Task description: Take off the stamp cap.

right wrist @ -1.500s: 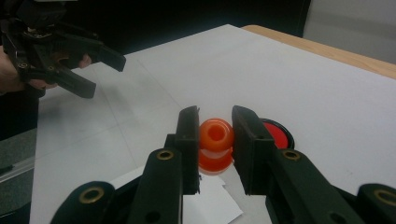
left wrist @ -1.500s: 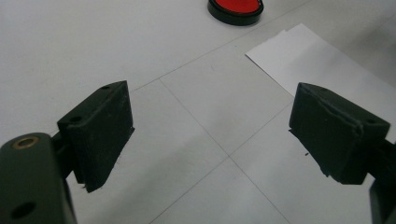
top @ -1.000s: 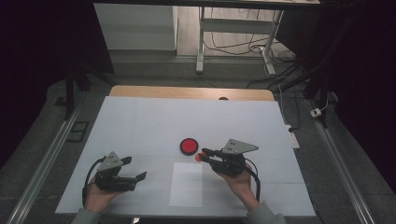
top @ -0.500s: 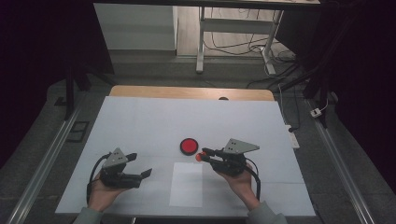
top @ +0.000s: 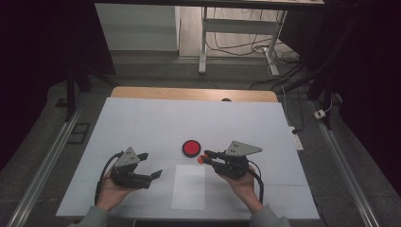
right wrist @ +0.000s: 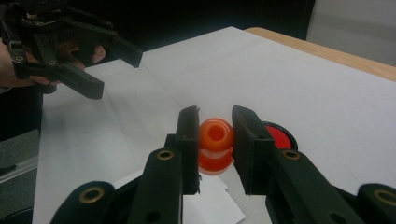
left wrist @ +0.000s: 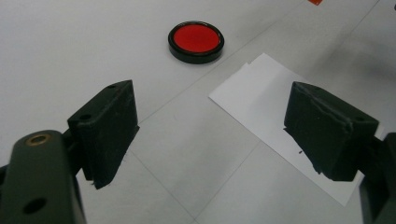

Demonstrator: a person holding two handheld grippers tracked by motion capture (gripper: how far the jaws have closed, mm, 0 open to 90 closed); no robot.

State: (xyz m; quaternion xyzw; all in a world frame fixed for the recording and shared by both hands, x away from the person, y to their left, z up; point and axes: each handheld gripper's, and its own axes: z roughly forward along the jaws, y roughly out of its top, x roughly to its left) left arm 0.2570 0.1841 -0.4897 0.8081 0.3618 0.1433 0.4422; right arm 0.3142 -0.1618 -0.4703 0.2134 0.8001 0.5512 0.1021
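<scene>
White-covered table (top: pixel 142 123) standing in a dim room, right gripper (top: pixel 206 156) clenching an orange spool (right wrist: pixel 215 144) just above the surface near its front edge, beside a red disc (top: pixel 191 148), left gripper (top: pixel 150 165) hanging spread wide, jaws just closing slightly on nothing, over a white paper sheet (top: pixel 188 187) near the front edge.

Before me: one white table covering (top: pixel 142 123), creased into panels, spread over a light wooden tabletop (top: pixel 194 93) whose far edge stays bare. One round red disc with a black rim (top: pixel 191 148), lying flat mid-sheet. Beyond the table: one grey metal desk frame (top: pixel 236 33), with loose black cables (top: pixel 236 47) on the floor beneath.
</scene>
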